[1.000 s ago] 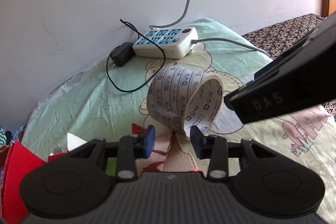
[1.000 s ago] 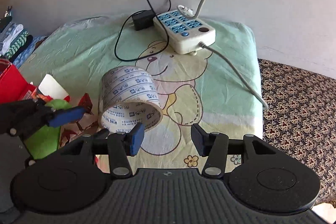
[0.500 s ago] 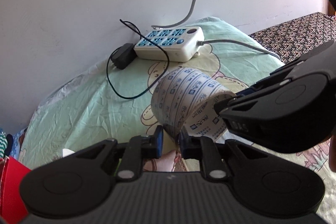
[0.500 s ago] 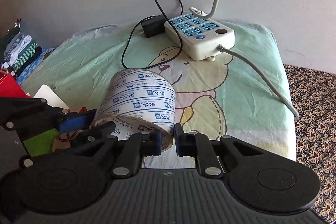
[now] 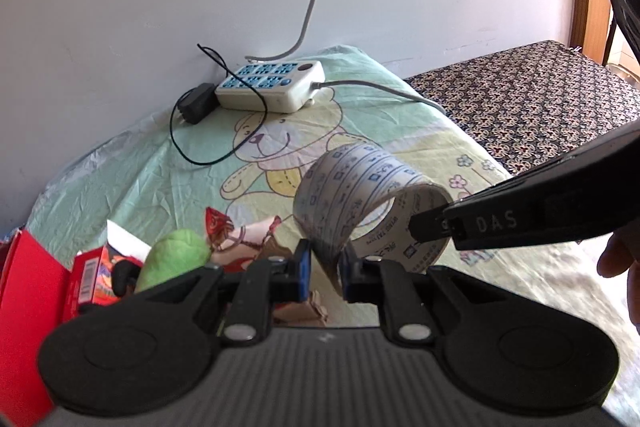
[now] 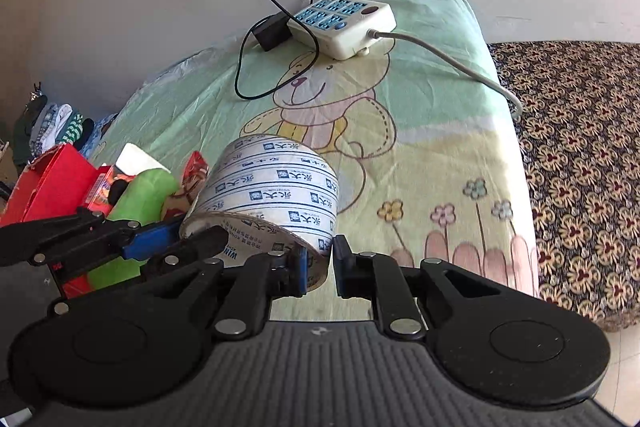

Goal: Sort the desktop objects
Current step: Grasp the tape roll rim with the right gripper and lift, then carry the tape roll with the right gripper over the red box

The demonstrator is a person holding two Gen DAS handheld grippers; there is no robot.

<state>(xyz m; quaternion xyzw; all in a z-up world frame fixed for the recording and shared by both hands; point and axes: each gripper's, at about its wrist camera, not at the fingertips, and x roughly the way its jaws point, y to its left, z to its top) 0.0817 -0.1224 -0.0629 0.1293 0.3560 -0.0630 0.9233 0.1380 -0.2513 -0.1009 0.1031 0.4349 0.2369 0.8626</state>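
A wide roll of printed white tape is held above the green bear-print cloth. My left gripper is shut on the roll's left wall. My right gripper is shut on the roll's right wall. The right gripper also shows in the left wrist view, and the left gripper shows in the right wrist view. Both pinch the rim nearest the cameras.
A red box at the left holds a green object and colourful packets. A white power strip with a grey cable and a black adapter lie at the back by the wall. A patterned dark cloth lies to the right.
Both grippers have closed on the tape roll from opposite sides and lifted it off the cloth, toward the cameras. The red box and green object are now in view at the left.
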